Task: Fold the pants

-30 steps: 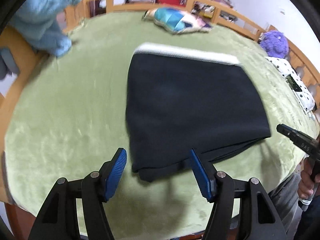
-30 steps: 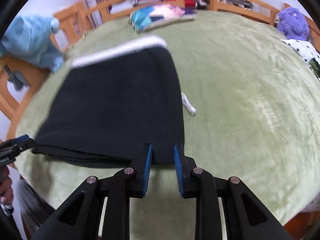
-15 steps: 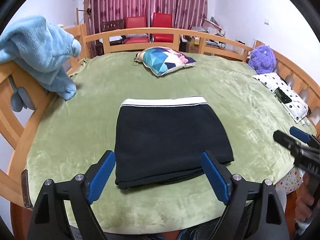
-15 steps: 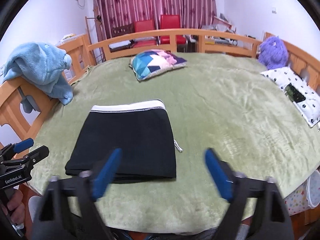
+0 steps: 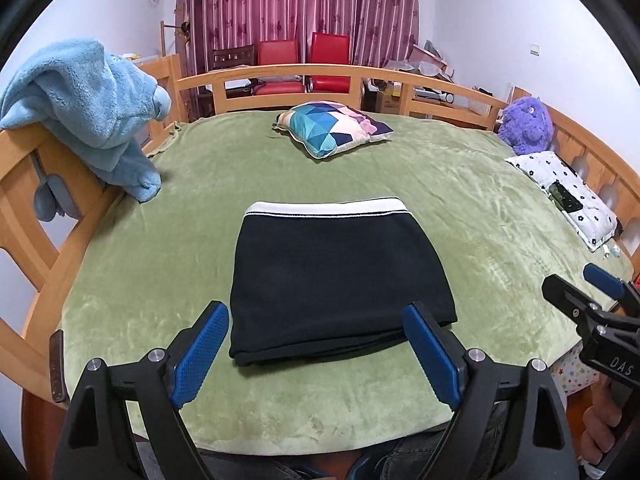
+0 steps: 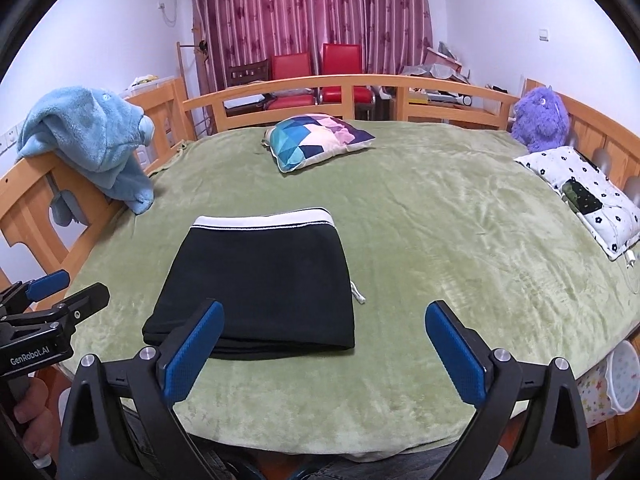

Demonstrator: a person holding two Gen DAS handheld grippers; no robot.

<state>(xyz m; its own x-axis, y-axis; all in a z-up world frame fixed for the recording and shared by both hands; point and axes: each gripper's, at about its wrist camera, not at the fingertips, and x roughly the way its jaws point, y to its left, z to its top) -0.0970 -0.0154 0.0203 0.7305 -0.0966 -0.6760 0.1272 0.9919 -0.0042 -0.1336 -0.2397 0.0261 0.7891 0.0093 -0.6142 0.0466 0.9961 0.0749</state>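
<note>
Left wrist view: the left gripper [image 5: 316, 344] hangs above the near edge of the bed [image 5: 160, 280], its jaws wide and empty. The black pants [image 5: 336, 280] lie folded into a compact stack near that edge, white waistband toward the far rail. The right gripper [image 5: 576, 292] shows at the right, clear of the cloth.

Right wrist view: the right gripper [image 6: 324, 350] has jaws spread wide, holding nothing. The pants [image 6: 260, 284] sit left of centre near the bed's [image 6: 460, 260] near edge, a white drawstring [image 6: 357, 294] poking out at their right side. A patterned pillow [image 6: 316, 140] lies near the far edge.
</note>
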